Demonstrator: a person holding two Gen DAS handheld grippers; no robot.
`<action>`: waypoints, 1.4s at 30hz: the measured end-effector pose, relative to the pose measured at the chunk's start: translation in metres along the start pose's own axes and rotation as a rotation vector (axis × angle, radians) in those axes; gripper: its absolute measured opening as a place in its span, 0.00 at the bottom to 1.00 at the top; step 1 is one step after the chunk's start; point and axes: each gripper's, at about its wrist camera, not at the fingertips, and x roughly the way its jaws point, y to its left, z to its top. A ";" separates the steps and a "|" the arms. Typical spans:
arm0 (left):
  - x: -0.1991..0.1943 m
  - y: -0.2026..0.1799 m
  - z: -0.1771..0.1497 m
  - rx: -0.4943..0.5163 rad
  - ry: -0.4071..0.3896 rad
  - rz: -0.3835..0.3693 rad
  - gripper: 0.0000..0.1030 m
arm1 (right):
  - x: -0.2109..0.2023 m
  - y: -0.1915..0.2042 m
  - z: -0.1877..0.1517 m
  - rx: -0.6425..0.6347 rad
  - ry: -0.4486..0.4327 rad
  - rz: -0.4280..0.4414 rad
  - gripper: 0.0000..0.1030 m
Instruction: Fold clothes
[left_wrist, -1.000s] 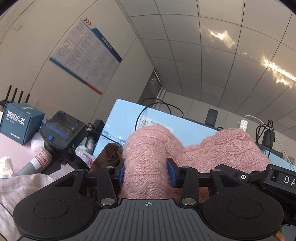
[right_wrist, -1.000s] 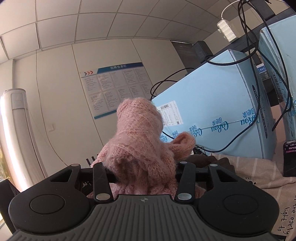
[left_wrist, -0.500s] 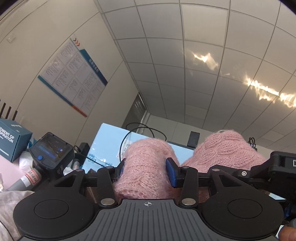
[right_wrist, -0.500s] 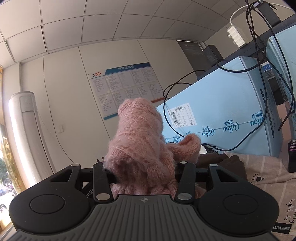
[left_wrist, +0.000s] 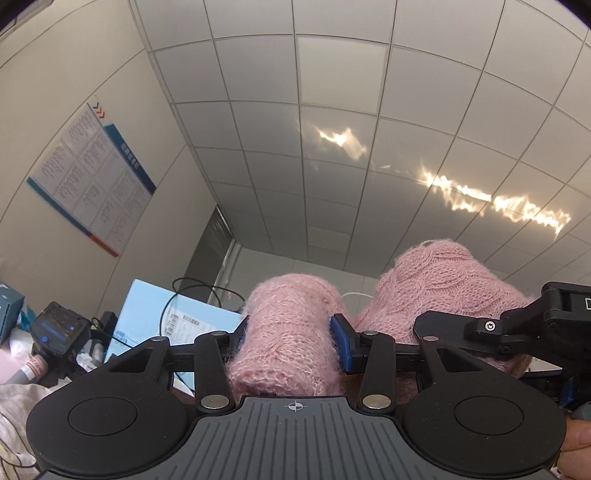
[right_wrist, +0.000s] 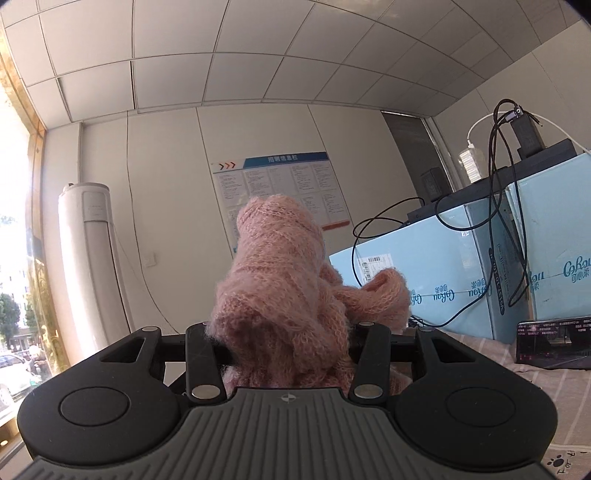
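A fuzzy pink knitted sweater (left_wrist: 291, 332) fills the space between the fingers of my left gripper (left_wrist: 290, 338), which is shut on a thick fold of it. A second bunch of the sweater (left_wrist: 439, 291) rises to the right, behind the other gripper's black body (left_wrist: 546, 332). In the right wrist view the same pink sweater (right_wrist: 277, 295) bulges up between the fingers of my right gripper (right_wrist: 288, 350), which is shut on it. Both cameras tilt up at the ceiling, so the lower part of the garment is hidden.
Light blue cartons (right_wrist: 443, 288) with black cables (right_wrist: 495, 192) stand to the right. A phone (right_wrist: 554, 343) lies on a striped cloth (right_wrist: 517, 387). A white floor-standing air conditioner (right_wrist: 92, 258), a wall poster (right_wrist: 280, 188) and a handheld scanner (left_wrist: 59, 332) are also in view.
Both grippers have risen and tilted upward with the sweater held. The table items have sunk toward the bottom of the views and more ceiling shows.
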 end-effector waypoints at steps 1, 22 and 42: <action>0.000 -0.008 -0.001 -0.006 0.012 -0.024 0.40 | -0.011 -0.002 0.001 0.011 -0.005 -0.007 0.41; 0.056 -0.130 -0.096 -0.215 0.583 -0.281 0.40 | -0.198 -0.111 -0.028 0.256 0.008 -0.449 0.47; 0.083 -0.137 -0.152 -0.038 0.900 -0.054 0.83 | -0.256 -0.157 -0.036 0.541 -0.168 -0.825 0.92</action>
